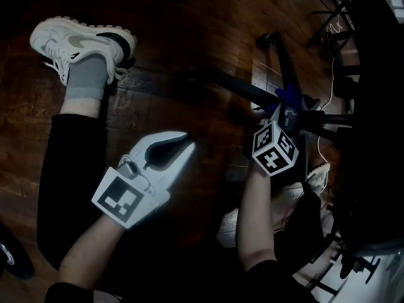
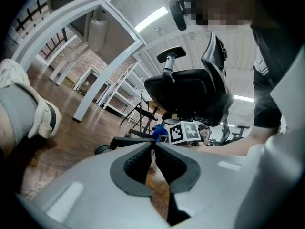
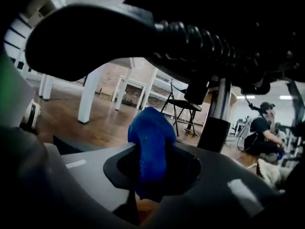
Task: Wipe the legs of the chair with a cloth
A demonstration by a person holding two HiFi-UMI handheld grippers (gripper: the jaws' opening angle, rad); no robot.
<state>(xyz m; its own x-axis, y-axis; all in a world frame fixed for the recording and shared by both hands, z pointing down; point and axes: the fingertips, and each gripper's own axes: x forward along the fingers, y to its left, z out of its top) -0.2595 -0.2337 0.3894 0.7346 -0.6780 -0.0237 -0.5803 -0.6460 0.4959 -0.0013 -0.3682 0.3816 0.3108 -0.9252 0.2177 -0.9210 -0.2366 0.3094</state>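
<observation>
The black office chair (image 2: 190, 89) stands over dark wood floor. Its black legs (image 1: 243, 88) spread from the hub, one ending in a caster (image 1: 265, 41). My right gripper (image 1: 284, 109), under its marker cube, is shut on a blue cloth (image 1: 289, 95) right at the leg hub. In the right gripper view the blue cloth (image 3: 148, 128) bulges out between the pads, with the gas column (image 3: 217, 123) just beyond and the seat underside overhead. My white left gripper (image 1: 188, 146) hovers left of the legs, shut and holding nothing. From it I see a leg (image 2: 128, 141) and the cloth (image 2: 159, 131).
The person's leg, grey sock and white shoe (image 1: 82, 43) lie at the upper left of the floor. A white cable (image 1: 328, 93) and another shoe (image 1: 315, 177) are at the right. White table legs (image 2: 90, 99) and a folding chair (image 3: 183, 106) stand farther off.
</observation>
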